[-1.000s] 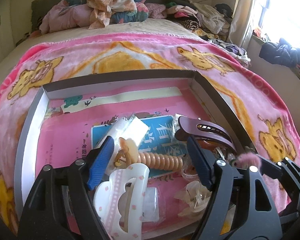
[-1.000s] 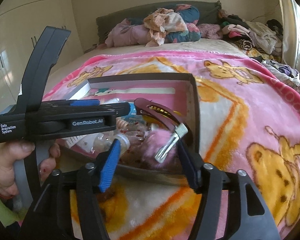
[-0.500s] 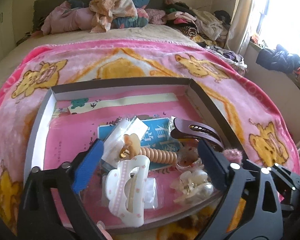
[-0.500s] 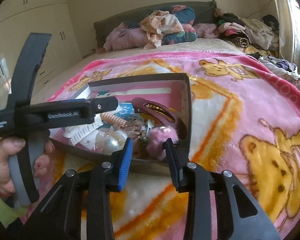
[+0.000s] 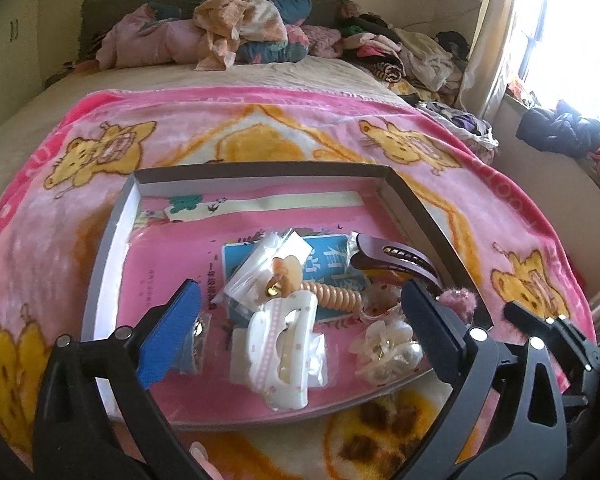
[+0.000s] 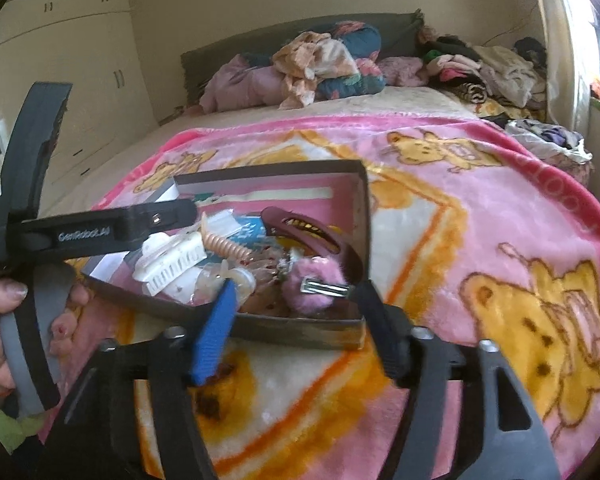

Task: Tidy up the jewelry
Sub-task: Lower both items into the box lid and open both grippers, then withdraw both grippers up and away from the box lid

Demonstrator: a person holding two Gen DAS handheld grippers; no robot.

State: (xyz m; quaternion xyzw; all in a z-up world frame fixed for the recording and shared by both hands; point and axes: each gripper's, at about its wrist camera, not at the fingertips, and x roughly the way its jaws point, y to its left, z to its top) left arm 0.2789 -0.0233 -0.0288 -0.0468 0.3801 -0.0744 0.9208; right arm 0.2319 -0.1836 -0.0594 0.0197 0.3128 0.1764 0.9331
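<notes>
On a bed's pink blanket [image 5: 260,136], hair clips are heaped in a tray [image 5: 112,240], both grippers [image 5: 300,320] [image 6: 296,320] are held wide and empty, and a pick is judged next, the pompom clip [image 6: 316,286] nearest.

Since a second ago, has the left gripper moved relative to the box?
Yes. The left gripper has pulled back toward the box's near edge and opened wider; the white claw clip lies free.
</notes>
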